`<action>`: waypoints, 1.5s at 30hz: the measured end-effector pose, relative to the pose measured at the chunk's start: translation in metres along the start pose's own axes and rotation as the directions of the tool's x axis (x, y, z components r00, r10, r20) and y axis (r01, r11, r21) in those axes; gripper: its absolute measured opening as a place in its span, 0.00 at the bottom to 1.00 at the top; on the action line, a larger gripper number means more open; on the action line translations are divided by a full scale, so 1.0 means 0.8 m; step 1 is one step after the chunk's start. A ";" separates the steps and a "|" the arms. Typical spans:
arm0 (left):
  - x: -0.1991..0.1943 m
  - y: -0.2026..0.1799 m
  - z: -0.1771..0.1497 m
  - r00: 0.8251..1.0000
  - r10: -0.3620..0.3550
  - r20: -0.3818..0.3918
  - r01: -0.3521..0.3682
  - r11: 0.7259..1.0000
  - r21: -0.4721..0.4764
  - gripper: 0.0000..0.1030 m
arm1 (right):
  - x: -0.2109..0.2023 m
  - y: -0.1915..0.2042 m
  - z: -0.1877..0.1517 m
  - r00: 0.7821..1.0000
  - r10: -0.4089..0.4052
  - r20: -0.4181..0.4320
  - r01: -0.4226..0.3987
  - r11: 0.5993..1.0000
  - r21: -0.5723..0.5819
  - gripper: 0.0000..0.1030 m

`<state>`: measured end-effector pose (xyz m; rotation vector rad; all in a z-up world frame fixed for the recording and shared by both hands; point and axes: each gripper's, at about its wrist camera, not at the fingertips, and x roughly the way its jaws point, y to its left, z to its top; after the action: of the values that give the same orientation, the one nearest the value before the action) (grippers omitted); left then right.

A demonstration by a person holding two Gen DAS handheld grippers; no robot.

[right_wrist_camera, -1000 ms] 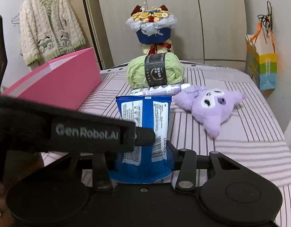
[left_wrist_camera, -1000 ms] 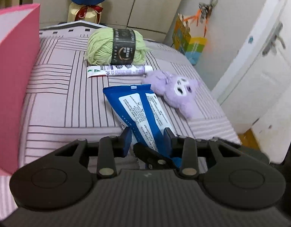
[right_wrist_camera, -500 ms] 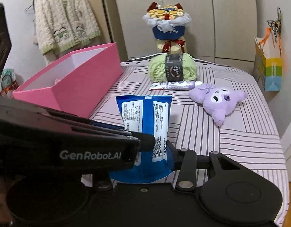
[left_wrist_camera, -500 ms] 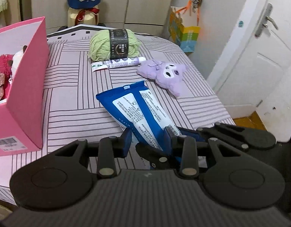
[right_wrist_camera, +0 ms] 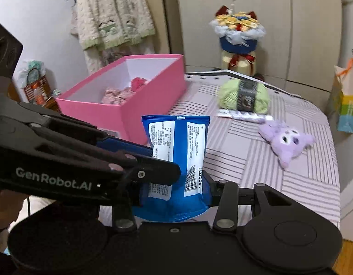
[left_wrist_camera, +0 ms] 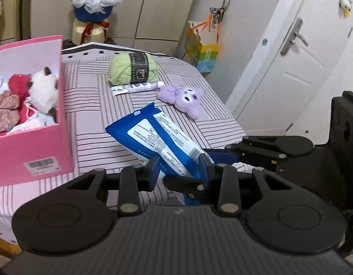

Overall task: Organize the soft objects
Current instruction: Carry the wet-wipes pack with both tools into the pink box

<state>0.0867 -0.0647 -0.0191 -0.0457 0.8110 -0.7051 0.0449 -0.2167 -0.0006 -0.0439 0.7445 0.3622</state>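
Blue wet-wipes pack, white-labelled with a barcode and "LX2005", is pinched at its near end by both the right gripper and the left gripper. "GenRobot.AI" marks the left tool. Beyond the fingers, leftward, stands a pink box; ahead lies green yarn.

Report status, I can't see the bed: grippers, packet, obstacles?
Both hand-held grippers, left and right, shut on blue packet, clear of the bedspread. Pink box open, partly filled. Nothing blocking.
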 end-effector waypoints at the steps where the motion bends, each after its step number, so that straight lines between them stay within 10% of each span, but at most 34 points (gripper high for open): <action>1: -0.006 0.002 0.001 1.000 -0.001 0.000 0.001 1.000 -0.009 0.33 | -0.002 0.005 0.004 1.000 0.007 -0.004 -0.007 1.000 -0.008 0.48; 22: -0.138 0.056 0.035 0.988 0.095 0.125 -0.096 0.995 0.003 0.34 | 0.005 0.088 0.099 0.976 0.215 0.026 -0.212 0.974 -0.084 0.49; 45: -0.053 0.237 0.085 0.970 0.214 0.116 -0.183 0.955 -0.236 0.40 | 0.195 0.114 0.174 0.982 0.187 -0.017 -0.187 0.964 -0.188 0.49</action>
<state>0.2189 0.0918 -0.0004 -0.2118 0.7445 -0.4126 0.2111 -0.0604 0.0056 -0.1529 0.7134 0.6131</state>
